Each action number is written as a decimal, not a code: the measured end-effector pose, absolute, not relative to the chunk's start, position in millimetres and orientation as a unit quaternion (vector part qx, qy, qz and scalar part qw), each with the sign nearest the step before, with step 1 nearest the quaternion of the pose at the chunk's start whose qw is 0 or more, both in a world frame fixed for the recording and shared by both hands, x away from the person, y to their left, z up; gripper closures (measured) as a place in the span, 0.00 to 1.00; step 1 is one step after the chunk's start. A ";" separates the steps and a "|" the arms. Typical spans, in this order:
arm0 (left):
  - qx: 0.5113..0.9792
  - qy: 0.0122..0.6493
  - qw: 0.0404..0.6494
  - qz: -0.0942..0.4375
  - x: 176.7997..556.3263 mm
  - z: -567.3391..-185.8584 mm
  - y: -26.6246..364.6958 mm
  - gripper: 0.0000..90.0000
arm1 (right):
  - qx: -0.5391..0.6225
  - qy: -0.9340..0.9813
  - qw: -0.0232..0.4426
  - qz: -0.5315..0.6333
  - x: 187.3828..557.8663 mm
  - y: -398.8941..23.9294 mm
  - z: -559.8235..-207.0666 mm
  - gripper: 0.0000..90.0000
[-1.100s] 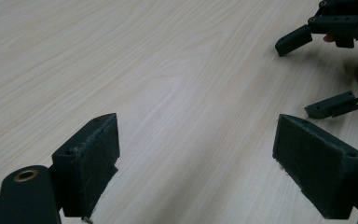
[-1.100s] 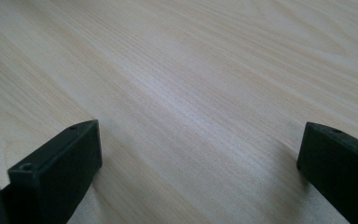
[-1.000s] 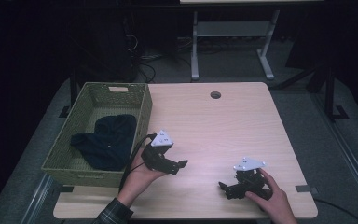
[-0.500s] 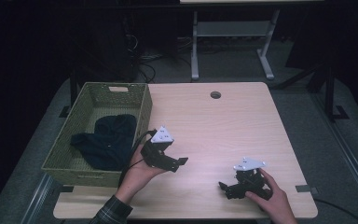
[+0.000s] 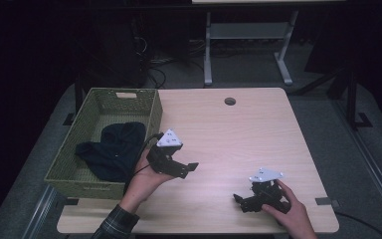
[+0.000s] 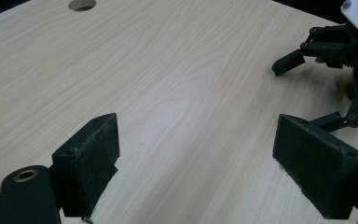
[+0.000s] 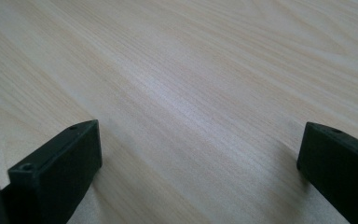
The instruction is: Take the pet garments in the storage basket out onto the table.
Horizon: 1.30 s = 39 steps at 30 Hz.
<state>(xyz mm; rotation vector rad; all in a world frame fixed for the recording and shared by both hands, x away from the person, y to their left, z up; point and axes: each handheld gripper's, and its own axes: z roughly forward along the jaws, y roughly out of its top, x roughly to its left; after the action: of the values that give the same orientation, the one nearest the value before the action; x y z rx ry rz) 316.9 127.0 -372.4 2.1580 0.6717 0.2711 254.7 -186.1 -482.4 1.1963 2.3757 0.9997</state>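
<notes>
My left gripper (image 5: 183, 168) hovers over the light wooden table (image 5: 229, 134), just right of the basket, with a hand around it and a grey plate on top. In the left gripper view it (image 6: 200, 158) stands open, its pads (image 6: 93, 158) wide apart with bare wood between them. My right gripper (image 5: 242, 201) rests low near the table's front right, held by the other hand. In its own view it (image 7: 200, 163) is open over bare wood with nothing between the jaws. The left gripper view also catches the right gripper (image 6: 335, 51) at the upper right.
A green woven basket (image 5: 151, 119) sits on the table's left side with a dark cloth (image 5: 114, 149) bundled inside. A round cable hole (image 5: 230, 101) lies near the table's far edge. A grey metal stand (image 5: 243, 35) is on the floor beyond the table.
The left hand and its gripper have drifted slightly forward and up. The right gripper has stayed in place.
</notes>
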 end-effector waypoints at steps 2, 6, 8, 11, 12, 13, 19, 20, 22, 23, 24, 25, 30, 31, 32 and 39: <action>0.861 0.268 0.418 0.109 319.4 -369.4 128.7 0.16 | 0.416 0.827 0.149 0.348 254.7 -186.1 -482.4 0.00; 0.861 0.271 0.417 0.110 324.8 -365.3 132.4 0.16 | 0.416 0.827 0.150 0.348 254.8 -186.2 -482.5 0.00; 0.858 0.275 0.421 0.107 327.1 -363.2 133.5 0.16 | 0.416 0.827 0.150 0.348 254.8 -186.2 -482.5 0.00; 0.859 0.272 0.420 0.109 329.5 -358.9 135.3 0.16 | 0.417 0.826 0.149 0.348 254.7 -186.1 -482.4 0.00; 0.860 0.271 0.418 0.110 330.5 -357.7 135.8 0.16 | 0.417 0.827 0.149 0.348 254.7 -186.1 -482.5 0.00; 0.859 0.272 0.419 0.111 331.1 -357.1 135.9 0.16 | 0.416 0.827 0.150 0.348 254.8 -186.1 -482.4 0.00; 0.861 0.275 0.413 0.112 337.8 -353.1 142.2 0.16 | 0.416 0.827 0.149 0.348 254.7 -186.1 -482.4 0.00; 0.861 0.275 0.413 0.112 337.8 -353.1 142.2 0.16 | 0.416 0.827 0.149 0.348 254.7 -186.1 -482.4 0.00; 0.860 0.278 0.412 0.115 341.8 -349.9 145.9 0.16 | 0.417 0.826 0.149 0.348 254.7 -186.1 -482.4 0.00; 0.860 0.278 0.412 0.119 343.5 -349.4 147.6 0.16 | 0.417 0.827 0.149 0.348 254.7 -186.1 -482.4 0.00; 0.857 0.282 0.413 0.123 344.7 -349.4 149.1 0.16 | 0.417 0.827 0.149 0.348 254.7 -186.1 -482.4 0.00; 0.857 0.282 0.413 0.123 344.7 -349.4 149.1 0.17 | 0.416 0.827 0.149 0.348 254.7 -186.1 -482.4 0.00; 0.855 0.293 0.409 0.122 346.4 -348.9 160.4 0.17 | 0.416 0.827 0.150 0.348 254.7 -186.1 -482.4 0.00; 0.855 0.296 0.408 0.123 346.7 -349.0 162.2 0.17 | 0.416 0.827 0.150 0.348 254.8 -186.1 -482.4 0.00; 0.855 0.297 0.406 0.123 347.1 -349.1 164.2 0.17 | 0.416 0.827 0.150 0.348 254.8 -186.1 -482.4 0.00; 0.855 0.311 0.394 0.128 350.1 -350.3 178.0 0.17 | 0.416 0.827 0.149 0.348 254.7 -186.1 -482.4 0.00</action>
<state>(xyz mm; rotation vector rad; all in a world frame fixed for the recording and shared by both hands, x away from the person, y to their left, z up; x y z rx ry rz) 350.1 178.0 -350.3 2.1701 0.7879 0.3259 254.7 -186.1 -482.4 1.1966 2.3756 0.9994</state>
